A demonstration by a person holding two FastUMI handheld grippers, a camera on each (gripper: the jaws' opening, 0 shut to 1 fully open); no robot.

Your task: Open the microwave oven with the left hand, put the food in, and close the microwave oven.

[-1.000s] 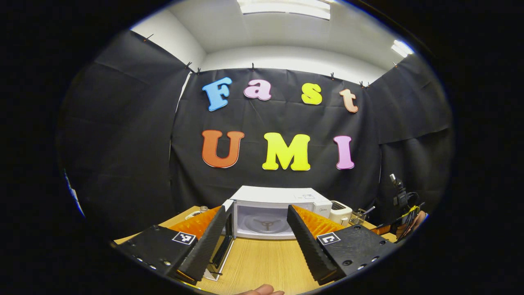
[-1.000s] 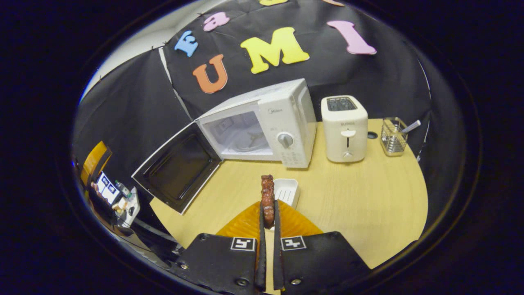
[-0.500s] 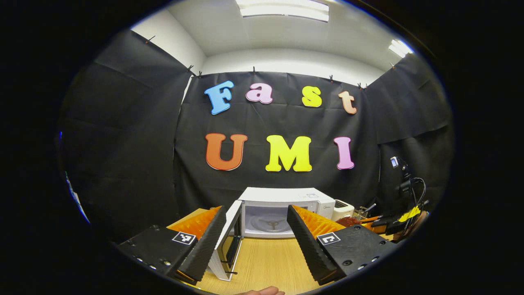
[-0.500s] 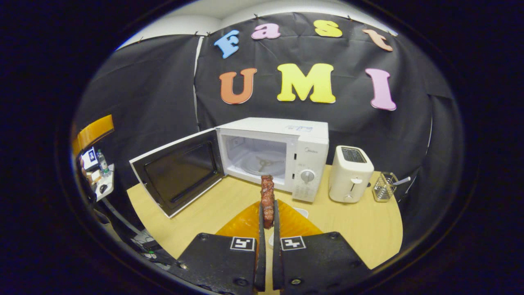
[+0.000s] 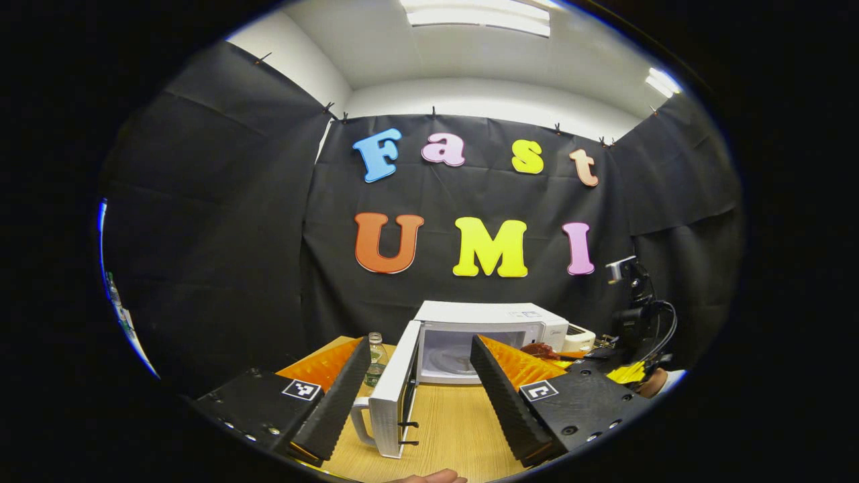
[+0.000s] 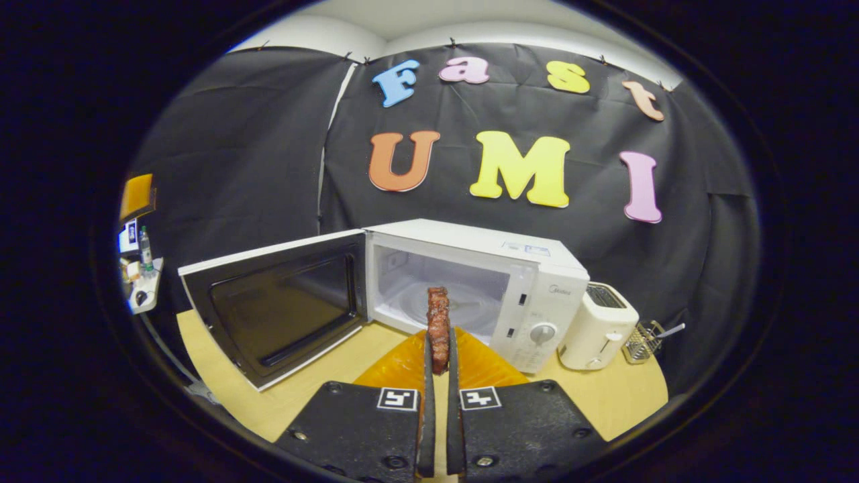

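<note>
The white microwave [image 6: 537, 295] stands on the wooden table with its door [image 6: 275, 305] swung wide open to the left, and the glass turntable [image 6: 463, 310] shows inside. My right gripper [image 6: 438, 335] is shut on a brown strip of meat [image 6: 438, 322], held upright just in front of the open cavity. My left gripper [image 5: 419, 349] is open and holds nothing. In the left gripper view the microwave [image 5: 496, 329] sits straight ahead, with the door's edge [image 5: 396, 402] between the fingers. The meat [image 5: 547, 350] and the right gripper appear at that view's right.
A white toaster [image 6: 594, 329] stands right of the microwave, and a wire utensil basket [image 6: 643, 341] beyond it. A small bottle [image 5: 374, 359] sits at the table's left back. A camera rig with cables [image 5: 634, 315] stands at the right. Bare tabletop [image 5: 449, 429] lies before the microwave.
My right gripper has carried the meat forward and lower, up to the microwave's opening. The left gripper has drifted left, so the door now shows edge-on between its fingers.
</note>
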